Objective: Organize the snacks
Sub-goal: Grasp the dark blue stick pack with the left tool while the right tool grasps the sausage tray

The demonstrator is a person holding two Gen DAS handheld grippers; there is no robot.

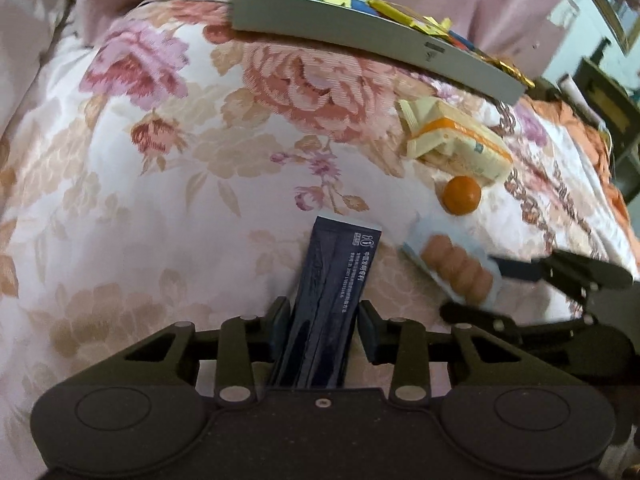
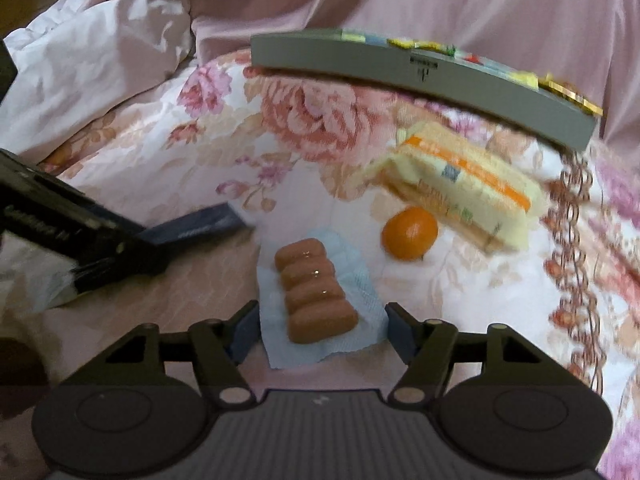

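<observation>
My left gripper (image 1: 323, 326) is shut on a dark blue sachet box (image 1: 330, 300), held upright over the floral bedspread; the box also shows in the right wrist view (image 2: 200, 226). My right gripper (image 2: 318, 330) is closed on a clear packet of small brown sausages (image 2: 316, 292) at its two edges; the packet also shows in the left wrist view (image 1: 456, 270). A small orange (image 2: 409, 233) (image 1: 461, 195) lies beyond it. A yellow-and-orange cracker pack (image 2: 464, 184) (image 1: 456, 146) lies further back. A grey tray (image 2: 420, 80) (image 1: 372, 36) at the back holds colourful wrapped snacks.
Everything lies on a soft floral bedspread (image 1: 160, 160) with rumpled pink bedding (image 2: 100, 60) behind and to the left. Furniture (image 1: 608, 92) stands off the bed's right edge. The left gripper's body (image 2: 60, 232) sits close to the left of the right gripper.
</observation>
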